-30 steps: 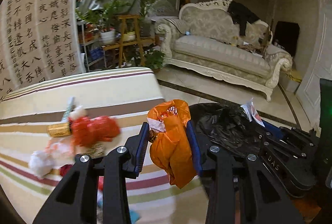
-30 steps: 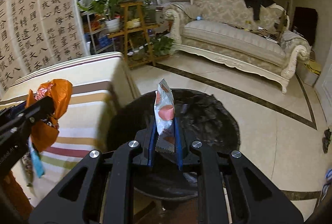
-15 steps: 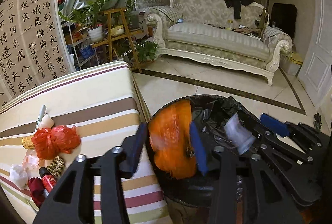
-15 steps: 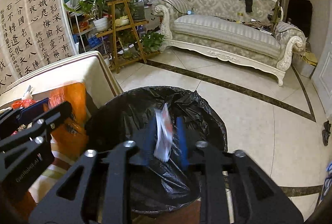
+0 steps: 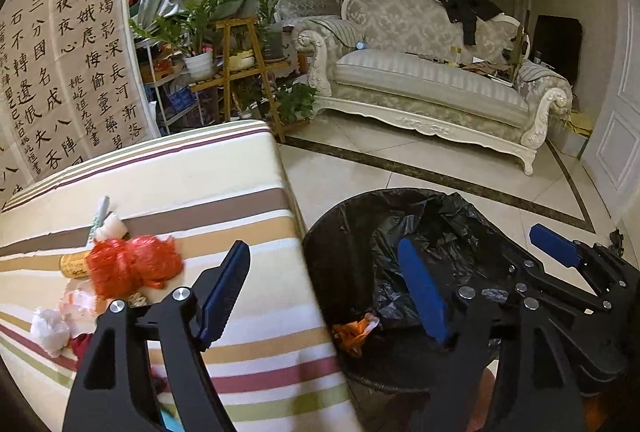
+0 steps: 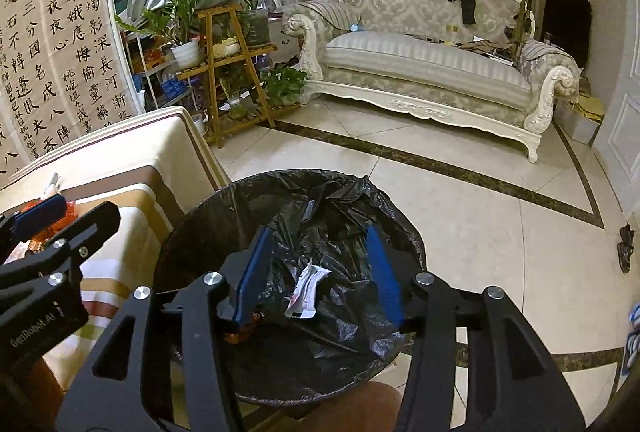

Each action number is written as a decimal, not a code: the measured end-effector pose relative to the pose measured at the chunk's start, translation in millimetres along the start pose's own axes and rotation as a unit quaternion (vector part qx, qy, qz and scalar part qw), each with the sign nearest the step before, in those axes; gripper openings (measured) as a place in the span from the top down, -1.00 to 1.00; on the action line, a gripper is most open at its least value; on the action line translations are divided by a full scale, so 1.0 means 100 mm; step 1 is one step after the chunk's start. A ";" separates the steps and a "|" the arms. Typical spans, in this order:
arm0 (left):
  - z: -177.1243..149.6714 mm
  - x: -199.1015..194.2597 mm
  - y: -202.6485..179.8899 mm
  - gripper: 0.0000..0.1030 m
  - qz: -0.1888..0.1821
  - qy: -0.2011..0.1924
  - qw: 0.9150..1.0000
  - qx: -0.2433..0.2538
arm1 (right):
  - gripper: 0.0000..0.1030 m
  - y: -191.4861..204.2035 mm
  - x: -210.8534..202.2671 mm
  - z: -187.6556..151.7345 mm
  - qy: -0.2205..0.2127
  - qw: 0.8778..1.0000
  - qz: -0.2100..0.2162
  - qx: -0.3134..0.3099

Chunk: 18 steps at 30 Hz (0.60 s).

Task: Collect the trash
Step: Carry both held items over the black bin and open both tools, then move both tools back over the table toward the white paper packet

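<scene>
Left wrist view: both grippers, left gripper (image 5: 324, 298) and right gripper (image 6: 320, 268), hang released and empty over the black-lined trash bin (image 5: 320, 252). Beside the bin, on the striped table (image 5: 180, 184), a red plastic bag (image 5: 132, 266) looks light, soft and crinkly; I'd pinch its bunched middle.

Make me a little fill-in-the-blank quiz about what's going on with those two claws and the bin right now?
1. Both the left claw and the right claw are ____.
2. The white wrapper lies inside the ____-lined trash bin.
3. The red mesh bundle rests on the ____ tablecloth.
4. The crumpled orange bag now lies in the ____.

Answers: open; black; striped; bin
</scene>
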<state>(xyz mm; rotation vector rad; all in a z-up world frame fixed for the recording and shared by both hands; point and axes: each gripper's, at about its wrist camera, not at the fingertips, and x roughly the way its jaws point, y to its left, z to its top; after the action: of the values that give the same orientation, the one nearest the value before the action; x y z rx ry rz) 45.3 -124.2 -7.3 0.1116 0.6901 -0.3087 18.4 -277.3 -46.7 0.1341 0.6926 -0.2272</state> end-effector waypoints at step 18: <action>-0.41 -0.55 0.75 -0.48 0.053 0.014 0.997 -0.060 | -0.10 0.78 -0.37 -0.26 0.006 0.997 0.059 -0.050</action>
<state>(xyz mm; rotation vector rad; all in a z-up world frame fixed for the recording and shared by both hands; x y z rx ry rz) 3.9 -31.2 -3.1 0.0388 0.7268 -0.1645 -5.0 -190.6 -38.9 0.0794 0.7051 -0.0790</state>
